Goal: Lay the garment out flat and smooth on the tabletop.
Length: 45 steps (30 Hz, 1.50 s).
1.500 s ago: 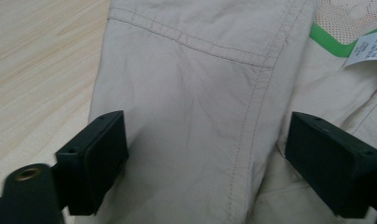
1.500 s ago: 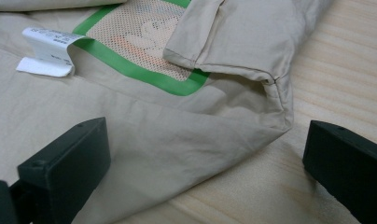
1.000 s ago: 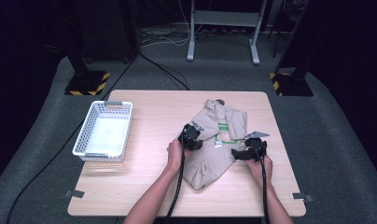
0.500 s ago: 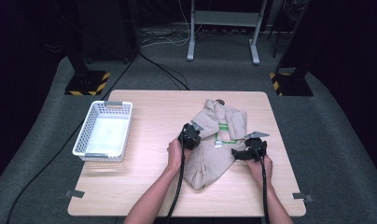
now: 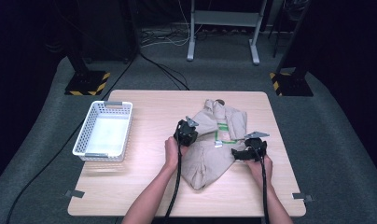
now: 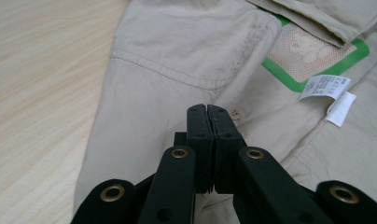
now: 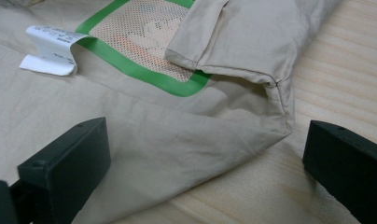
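High view: beige garment spread on counter, 2 grippers at its edges. Left gripper view: left gripper closed, pinching fabric. Right gripper view: right gripper wide open, straddling hem, gripping nothing. Risk: thin fold slipping out when lifted.

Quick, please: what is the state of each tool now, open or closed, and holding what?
Left tool: closed, jaws together above the beige cotton garment; whether it pinches fabric cannot be told.
Right tool: open, holding nothing.
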Each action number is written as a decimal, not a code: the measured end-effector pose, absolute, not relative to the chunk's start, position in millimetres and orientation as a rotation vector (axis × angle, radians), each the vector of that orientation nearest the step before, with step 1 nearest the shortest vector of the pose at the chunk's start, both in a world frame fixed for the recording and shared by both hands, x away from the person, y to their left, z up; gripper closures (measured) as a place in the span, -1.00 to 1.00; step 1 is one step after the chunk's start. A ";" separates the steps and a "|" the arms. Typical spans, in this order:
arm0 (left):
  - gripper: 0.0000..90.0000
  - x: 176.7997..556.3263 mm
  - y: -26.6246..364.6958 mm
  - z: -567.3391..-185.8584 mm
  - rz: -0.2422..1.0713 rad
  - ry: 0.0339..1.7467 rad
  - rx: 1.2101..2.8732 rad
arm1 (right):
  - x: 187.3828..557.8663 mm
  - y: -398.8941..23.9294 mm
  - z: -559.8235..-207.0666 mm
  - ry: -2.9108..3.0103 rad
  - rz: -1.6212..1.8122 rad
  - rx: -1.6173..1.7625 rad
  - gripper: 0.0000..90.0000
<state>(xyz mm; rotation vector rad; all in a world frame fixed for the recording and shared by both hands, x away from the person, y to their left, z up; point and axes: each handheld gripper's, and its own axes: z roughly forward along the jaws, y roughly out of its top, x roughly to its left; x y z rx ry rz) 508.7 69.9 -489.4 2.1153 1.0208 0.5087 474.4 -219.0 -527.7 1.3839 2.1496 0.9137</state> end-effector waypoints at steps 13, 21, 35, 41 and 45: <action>0.97 518.4 95.1 -476.5 0.584 1.090 2.039 | 474.4 -219.0 -527.7 2.150 0.914 1.384 -1.00; 0.96 525.1 109.4 -474.7 0.599 1.143 2.000 | 474.4 -219.1 -527.7 2.150 0.914 1.384 -1.00; 0.95 536.8 134.4 -476.8 0.634 1.255 1.947 | 474.4 -219.1 -527.7 2.149 0.914 1.384 -1.00; 0.95 540.8 146.3 -481.0 0.644 1.307 1.938 | 474.4 -219.1 -527.7 2.150 0.914 1.384 -1.00; 0.96 543.0 153.5 -484.4 0.650 1.340 1.936 | 474.4 -219.0 -527.7 2.150 0.914 1.383 -1.00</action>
